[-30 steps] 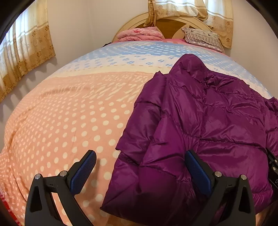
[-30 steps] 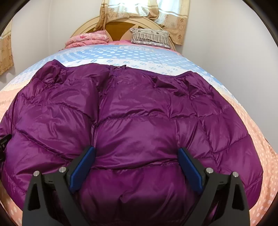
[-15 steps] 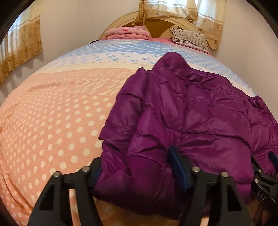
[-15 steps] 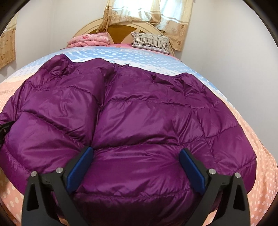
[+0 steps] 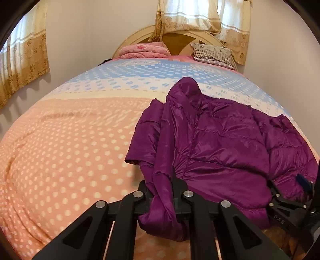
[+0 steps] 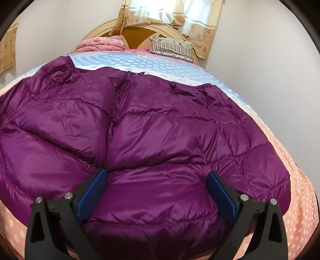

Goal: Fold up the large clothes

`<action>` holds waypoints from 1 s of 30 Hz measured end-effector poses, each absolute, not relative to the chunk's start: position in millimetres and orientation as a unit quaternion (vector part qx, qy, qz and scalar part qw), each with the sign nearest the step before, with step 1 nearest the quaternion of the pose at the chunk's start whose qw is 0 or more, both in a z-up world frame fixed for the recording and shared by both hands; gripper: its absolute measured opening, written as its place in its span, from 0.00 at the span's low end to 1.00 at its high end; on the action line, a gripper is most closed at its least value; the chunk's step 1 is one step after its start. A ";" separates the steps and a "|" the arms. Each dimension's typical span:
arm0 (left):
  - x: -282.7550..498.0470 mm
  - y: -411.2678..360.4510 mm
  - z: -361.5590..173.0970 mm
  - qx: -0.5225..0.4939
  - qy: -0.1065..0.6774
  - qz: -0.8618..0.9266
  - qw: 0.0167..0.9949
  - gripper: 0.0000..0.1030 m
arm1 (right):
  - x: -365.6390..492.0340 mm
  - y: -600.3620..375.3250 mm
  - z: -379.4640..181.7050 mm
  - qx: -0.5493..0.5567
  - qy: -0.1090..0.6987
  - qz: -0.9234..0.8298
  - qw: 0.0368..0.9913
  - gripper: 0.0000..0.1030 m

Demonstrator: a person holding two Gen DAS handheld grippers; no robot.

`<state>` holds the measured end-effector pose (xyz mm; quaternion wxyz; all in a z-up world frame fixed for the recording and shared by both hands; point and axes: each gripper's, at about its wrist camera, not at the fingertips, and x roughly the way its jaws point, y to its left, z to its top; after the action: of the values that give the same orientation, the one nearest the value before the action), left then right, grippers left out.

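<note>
Purple down jacket (image 5: 226,144) pinched at its left edge on the bed (image 5: 66,140)

We see our left gripper (image 5: 163,200), whose jaws have just been closing, pressed together on a bunched fold at the jacket's left hem; our right gripper (image 6: 156,192) stands spread over the jacket's near hem, its blue pads (image 6: 92,194) against the fabric without squeezing it

Dotted bedspread (image 5: 70,150), arched headboard (image 5: 180,40), curtains (image 5: 200,16), pale walls (image 5: 90,30).

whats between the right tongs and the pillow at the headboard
In the right wrist view, the purple jacket fills most of it, then a bare strip of blue dotted quilt up to the pillow. The right tongs stand open.
</note>
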<state>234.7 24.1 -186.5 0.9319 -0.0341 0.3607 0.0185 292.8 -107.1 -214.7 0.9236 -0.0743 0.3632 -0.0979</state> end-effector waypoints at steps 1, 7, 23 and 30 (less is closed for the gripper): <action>231.7 28.8 -181.5 -0.033 0.358 0.025 0.933 0.08 | 291.5 -103.0 -215.0 -0.075 0.362 -0.092 0.925 0.98; 221.1 33.9 -134.4 0.002 0.311 0.045 0.949 0.07 | 275.5 -109.4 -184.1 -0.055 0.354 -0.003 0.934 0.91; 207.4 -202.1 -72.4 0.155 0.207 -0.146 0.955 0.06 | 208.3 -382.8 -139.7 0.079 0.330 -0.233 0.911 0.92; 182.5 -289.2 -133.0 0.263 0.221 -0.208 0.916 0.06 | 195.5 -401.9 -149.3 0.106 0.336 -0.250 0.902 0.92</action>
<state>182.4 -289.2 -133.0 0.9157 0.2633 0.2214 -0.2076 195.5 -401.9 -149.3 0.9020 0.1061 0.3356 -0.2499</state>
